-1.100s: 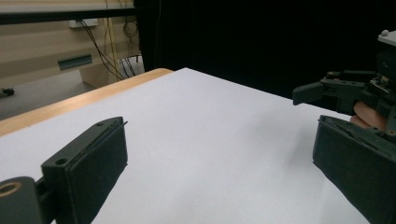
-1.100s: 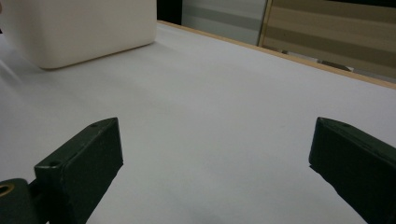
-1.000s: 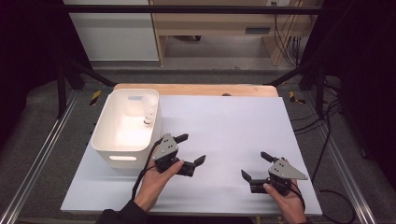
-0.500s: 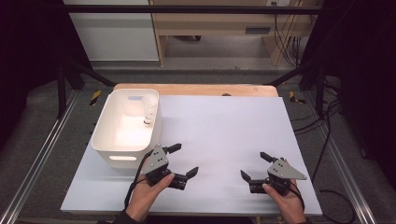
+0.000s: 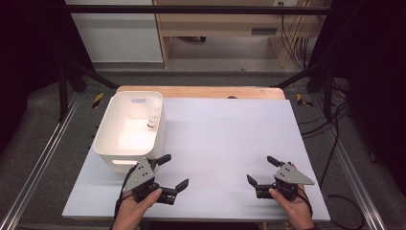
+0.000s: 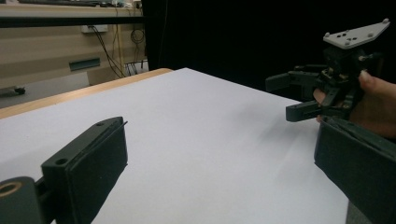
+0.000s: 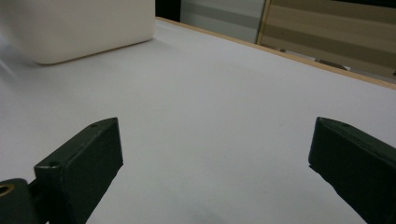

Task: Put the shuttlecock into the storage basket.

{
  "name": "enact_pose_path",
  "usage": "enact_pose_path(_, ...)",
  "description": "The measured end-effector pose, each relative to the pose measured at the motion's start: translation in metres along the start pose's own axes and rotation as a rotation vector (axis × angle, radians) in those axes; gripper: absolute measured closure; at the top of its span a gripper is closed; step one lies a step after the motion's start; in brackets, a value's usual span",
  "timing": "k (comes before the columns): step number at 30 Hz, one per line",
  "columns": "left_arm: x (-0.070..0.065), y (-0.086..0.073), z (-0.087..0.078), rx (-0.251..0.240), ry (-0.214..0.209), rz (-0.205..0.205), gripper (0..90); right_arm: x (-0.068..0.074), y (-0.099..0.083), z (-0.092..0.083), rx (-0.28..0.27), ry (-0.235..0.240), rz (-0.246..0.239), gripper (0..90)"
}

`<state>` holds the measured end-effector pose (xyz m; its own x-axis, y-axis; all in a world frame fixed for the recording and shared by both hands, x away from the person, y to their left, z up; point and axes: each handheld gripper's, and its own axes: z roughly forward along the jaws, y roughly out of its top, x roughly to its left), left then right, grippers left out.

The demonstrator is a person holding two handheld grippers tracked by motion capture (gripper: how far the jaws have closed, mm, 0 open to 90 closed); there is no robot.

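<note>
Both my claws, left and right, sit released and empty on the counter. The small bottle is in the white bin, so the job looks done.

Small item in white bin: too small, perhaps bottle.

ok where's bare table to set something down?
Widest free patch: the white table between the white bin and the right edge, from the wooden back strip down to the grippers. Also free between the left gripper and the right gripper. Crowded only at the near-left, where the left gripper sits close to the bin.
</note>
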<state>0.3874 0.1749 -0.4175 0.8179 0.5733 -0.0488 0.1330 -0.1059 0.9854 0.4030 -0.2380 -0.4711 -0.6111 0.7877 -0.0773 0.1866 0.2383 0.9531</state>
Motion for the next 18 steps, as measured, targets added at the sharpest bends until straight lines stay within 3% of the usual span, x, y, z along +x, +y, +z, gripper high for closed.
enact_pose_path(4,0.002,0.001,-0.013,-0.009,0.010,0.003,2.3,0.001,0.001,0.000,-0.006,0.006,-0.001,3.0)
enact_pose_path(18,0.014,-0.001,-0.064,-0.042,0.124,0.011,2.4,0.001,0.000,0.001,0.003,-0.002,-0.012,3.0)
